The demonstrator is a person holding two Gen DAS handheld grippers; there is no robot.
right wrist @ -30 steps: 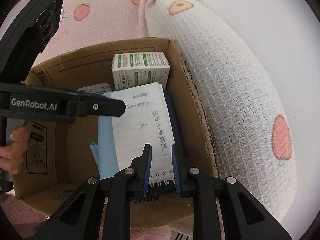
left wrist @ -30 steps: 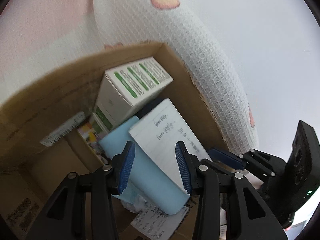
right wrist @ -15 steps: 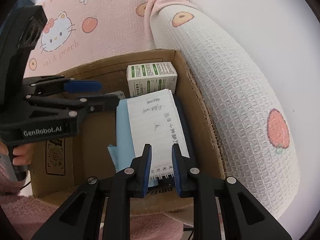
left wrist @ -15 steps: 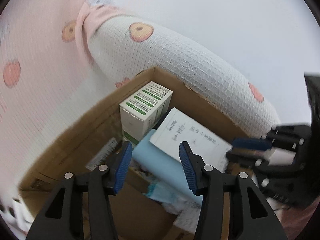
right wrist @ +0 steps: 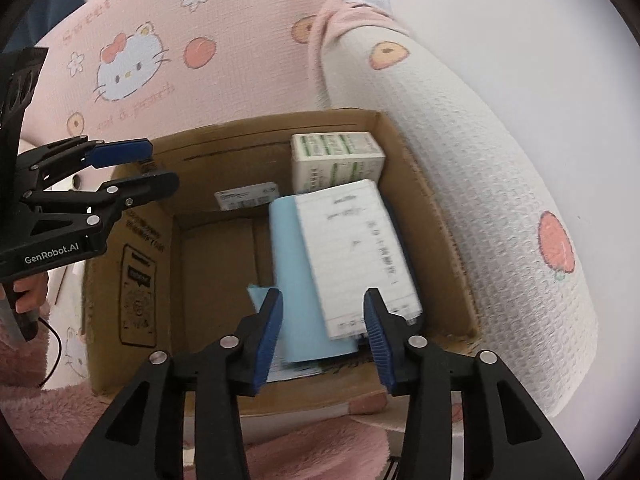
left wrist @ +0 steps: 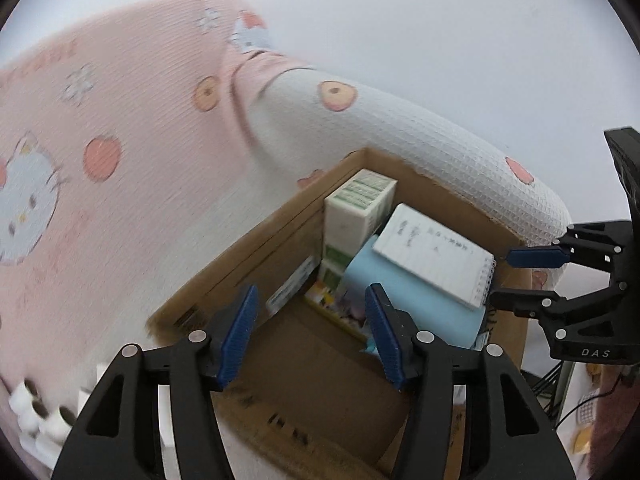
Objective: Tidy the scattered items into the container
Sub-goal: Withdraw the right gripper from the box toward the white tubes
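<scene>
A brown cardboard box (right wrist: 432, 216) (left wrist: 256, 248) sits on pink bedding. Inside it lie a white spiral notepad (right wrist: 352, 256) (left wrist: 436, 256) with handwriting, on top of a light blue pad (right wrist: 296, 280) (left wrist: 416, 300), and a white and green carton (right wrist: 336, 160) (left wrist: 356, 208) at the far corner. My right gripper (right wrist: 324, 336) is open and empty above the box's near edge, just back from the notepad. My left gripper (left wrist: 308, 336) is open and empty above the box's left side; it also shows in the right wrist view (right wrist: 136, 168).
A pink Hello Kitty blanket (right wrist: 132, 64) lies behind the box. A white waffle-knit bolster with peach prints (right wrist: 500, 208) runs along the box's right side. Small white blocks (left wrist: 32, 420) lie at the lower left. A fluffy pink rug (right wrist: 312, 448) is in front.
My right gripper has opened and let go of the notepad, which now rests in the box. Both grippers have pulled back and up from the box; the left one moved left.
</scene>
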